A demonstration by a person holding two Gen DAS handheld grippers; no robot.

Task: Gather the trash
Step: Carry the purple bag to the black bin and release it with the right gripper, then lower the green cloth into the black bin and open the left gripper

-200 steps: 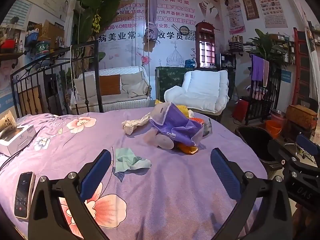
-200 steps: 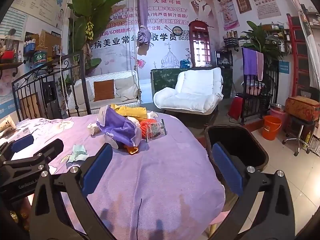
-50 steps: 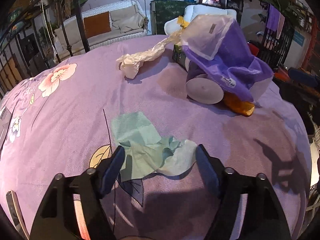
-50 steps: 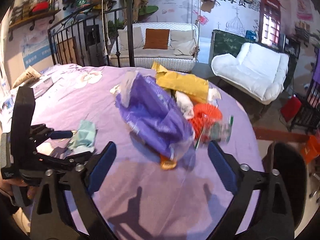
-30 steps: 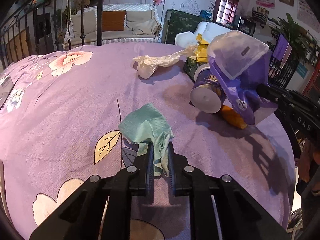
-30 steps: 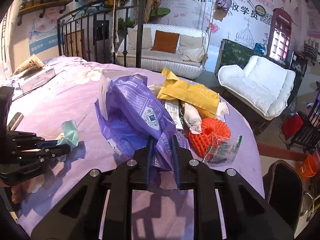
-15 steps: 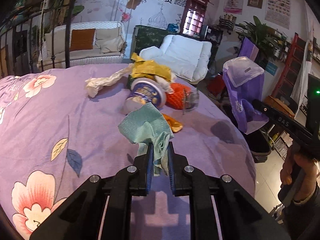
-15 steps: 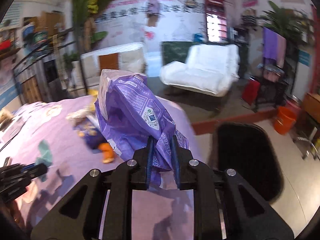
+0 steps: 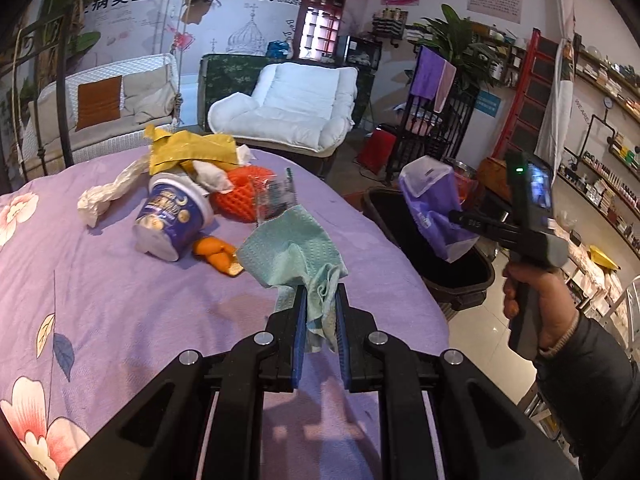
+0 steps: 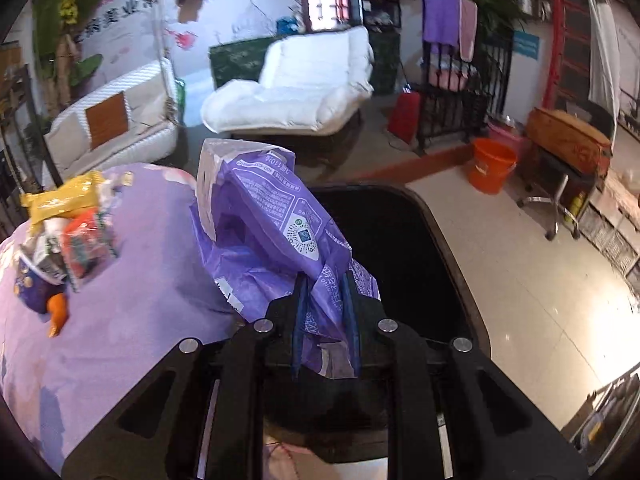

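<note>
My left gripper (image 9: 319,300) is shut on a crumpled green paper towel (image 9: 294,250) and holds it above the purple bed cover (image 9: 120,300). My right gripper (image 10: 324,292) is shut on a purple plastic bag (image 10: 272,224) and holds it over the black trash bin (image 10: 396,236). In the left wrist view the purple bag (image 9: 434,208) hangs from the right gripper (image 9: 460,216) above the bin (image 9: 452,276). Left on the bed are a purple paper cup (image 9: 172,216), orange peel (image 9: 218,260), an orange foam net (image 9: 238,196), a yellow bag (image 9: 192,150) and crumpled paper (image 9: 108,194).
A white armchair (image 9: 292,108) and a wicker sofa (image 9: 100,108) stand beyond the bed. An orange bucket (image 10: 490,166) and a stool (image 10: 560,184) stand on the tiled floor right of the bin. A black metal rack (image 9: 436,128) is behind the bin.
My right gripper carried the purple bag off the bed to above the black bin. My left gripper lifted the green towel and swung right toward the bed's edge.
</note>
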